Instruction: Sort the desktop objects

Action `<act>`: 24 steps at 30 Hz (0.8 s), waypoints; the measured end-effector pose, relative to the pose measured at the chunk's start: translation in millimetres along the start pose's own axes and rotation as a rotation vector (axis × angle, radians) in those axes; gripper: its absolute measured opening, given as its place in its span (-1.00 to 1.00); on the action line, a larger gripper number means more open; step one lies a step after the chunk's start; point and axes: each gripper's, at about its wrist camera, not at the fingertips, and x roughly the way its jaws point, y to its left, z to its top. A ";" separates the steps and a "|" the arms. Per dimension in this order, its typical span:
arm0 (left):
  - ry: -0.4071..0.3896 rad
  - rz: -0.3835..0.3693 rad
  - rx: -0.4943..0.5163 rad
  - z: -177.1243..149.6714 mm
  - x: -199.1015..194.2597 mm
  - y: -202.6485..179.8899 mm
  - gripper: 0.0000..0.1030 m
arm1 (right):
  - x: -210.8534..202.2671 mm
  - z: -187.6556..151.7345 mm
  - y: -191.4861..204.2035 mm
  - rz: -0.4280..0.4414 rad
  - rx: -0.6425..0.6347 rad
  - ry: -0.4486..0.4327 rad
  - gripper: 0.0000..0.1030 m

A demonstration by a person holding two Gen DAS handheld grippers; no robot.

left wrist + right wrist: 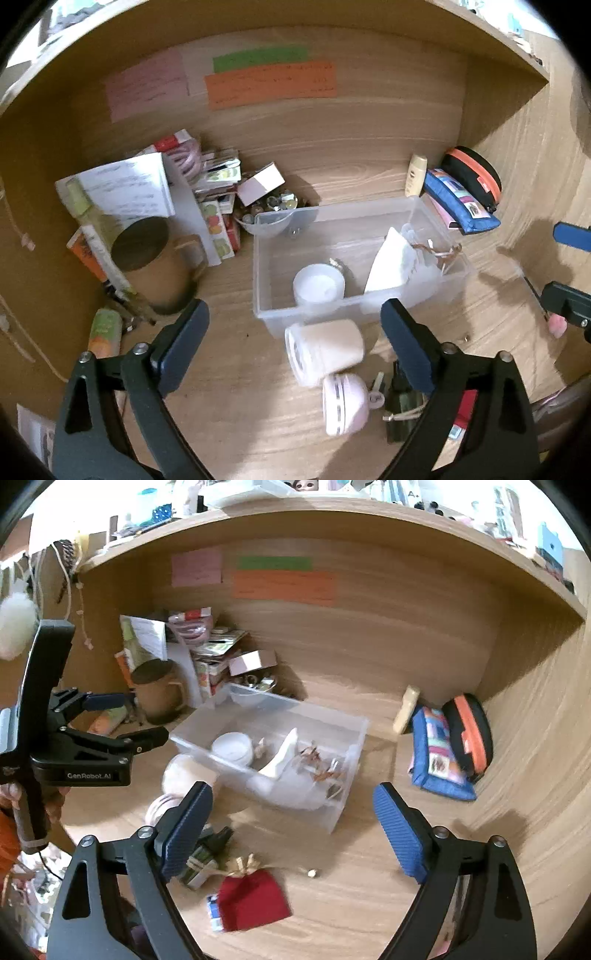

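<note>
A clear plastic bin (266,258) (354,738) stands mid-desk and holds a white round jar (319,286) (233,746), a white card and small trinkets. My left gripper (295,325) is open and empty above a white cylinder (325,350) lying on its side just in front of the bin; it also shows in the right wrist view (125,716). A pink round case (345,404) and a dark green packet (400,406) lie nearer. My right gripper (291,812) is open and empty over the desk near a red pouch (253,899).
A brown mug (155,262), books and boxes are piled at the back left. A blue pouch (439,760), a black-and-orange case (469,731) and a cream bottle (406,709) lie at the back right. Coloured notes are stuck on the back wall.
</note>
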 end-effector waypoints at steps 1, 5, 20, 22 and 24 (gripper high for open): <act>-0.004 -0.001 -0.002 -3.5 -2.8 -0.4 0.95 | -1.5 -4.6 0.5 0.007 0.008 -0.001 0.78; -0.016 -0.006 0.019 -20.1 -7.7 -9.4 0.95 | -2.1 -24.0 0.9 0.027 0.041 -0.002 0.91; 0.077 -0.029 0.019 -81.9 36.2 -16.8 0.95 | 49.6 -100.7 -26.7 0.040 0.196 0.124 0.91; 0.108 -0.044 0.010 -88.4 44.1 -14.6 0.95 | 54.9 -105.8 -27.2 0.051 0.199 0.137 0.91; 0.131 -0.069 0.006 -95.3 50.5 -13.7 0.95 | 61.6 -110.8 -24.7 0.066 0.195 0.155 0.91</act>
